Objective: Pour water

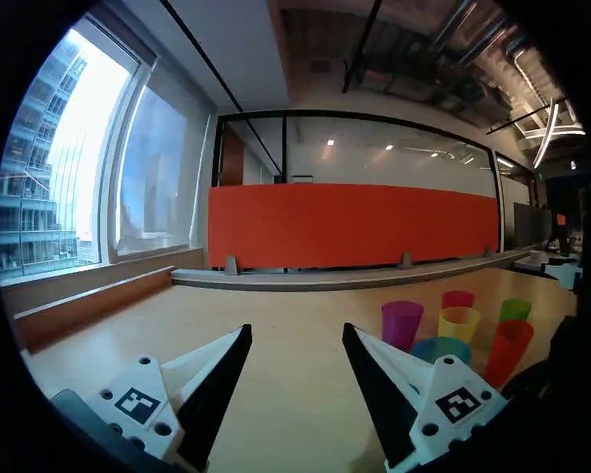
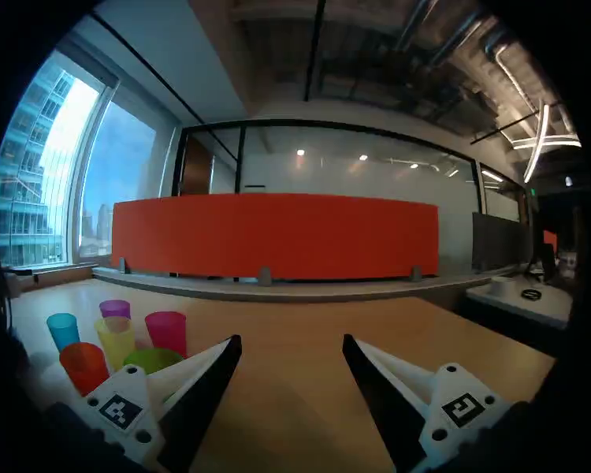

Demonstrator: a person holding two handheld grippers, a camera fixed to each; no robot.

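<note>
Two grippers, both spread wide, nothing held in either.

Left gripper (image 1: 296,326): jaws far apart over bare wooden table (image 1: 295,414), touching no cup. Just past its right finger and off to that side, six plastic cups in a tight cluster, all upright with mouths up. Blue cup (image 1: 441,349) nearest, partly hidden behind the finger. Purple cup (image 1: 401,322) just left of it, orange cup (image 1: 508,351) to the right, yellow cup (image 1: 459,323) close behind. Magenta cup (image 1: 458,299) and green cup (image 1: 515,309) at the back. Cannot tell whether any holds water. Farther ahead, across the table, an orange partition (image 1: 351,225); well off to the left, tall windows (image 1: 67,173).

Right gripper (image 2: 291,339): likewise gaping and empty above the table (image 2: 295,394). Same cluster off to the left of its left finger. Green cup (image 2: 152,360) closest, partly behind that finger, with orange cup (image 2: 83,366) left of it. Magenta cup (image 2: 167,331) and yellow cup (image 2: 117,337) just beyond, blue cup (image 2: 63,329) farther left, purple cup (image 2: 115,308) rearmost. Straight ahead past the table's far edge, the orange partition (image 2: 272,235); off to the right, a white desk (image 2: 524,303).
</note>
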